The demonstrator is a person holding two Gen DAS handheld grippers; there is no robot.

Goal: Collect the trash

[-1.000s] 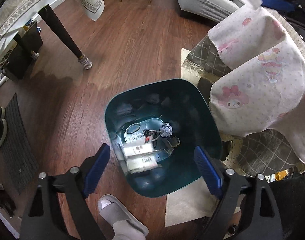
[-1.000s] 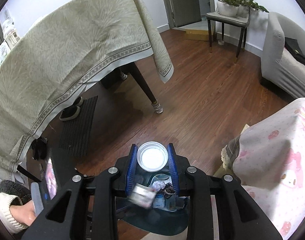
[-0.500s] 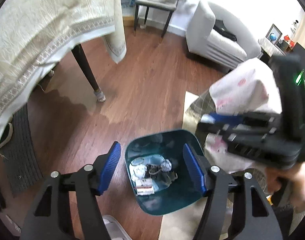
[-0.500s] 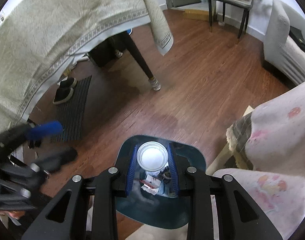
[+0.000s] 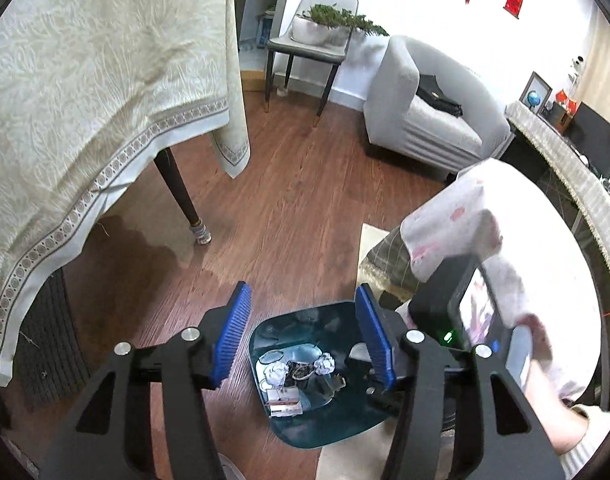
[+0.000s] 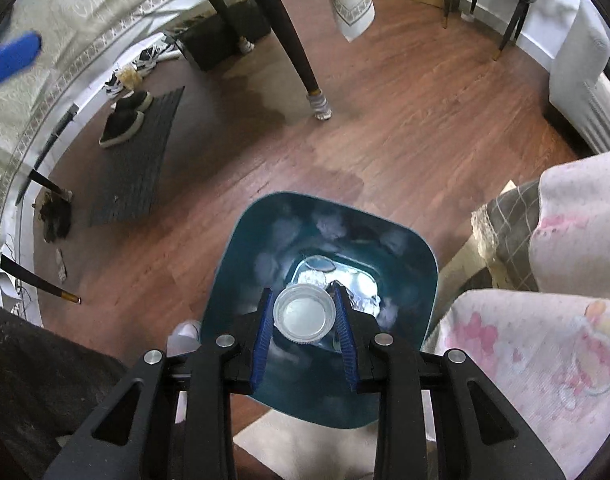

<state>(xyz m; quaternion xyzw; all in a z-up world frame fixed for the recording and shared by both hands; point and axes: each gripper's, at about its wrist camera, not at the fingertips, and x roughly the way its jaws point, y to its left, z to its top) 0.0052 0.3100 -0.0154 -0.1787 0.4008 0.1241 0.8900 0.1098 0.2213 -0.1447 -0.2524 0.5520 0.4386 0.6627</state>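
Holding plastic cup (image 6: 305,314) clamped in right gripper (image 6: 305,316), now over bin (image 6: 409,252) at lower centre; left gripper (image 5: 303,336) open, withdrawn upward.

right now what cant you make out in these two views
- Bin floor, right wrist view: mostly hidden behind the cup and right gripper.
- Trash in the bin, left wrist view: papers' print too small to read.
- Right gripper in the left wrist view: blurred, fingers hidden.
- Shoes: under the tablecloth's shadow, detail unclear.
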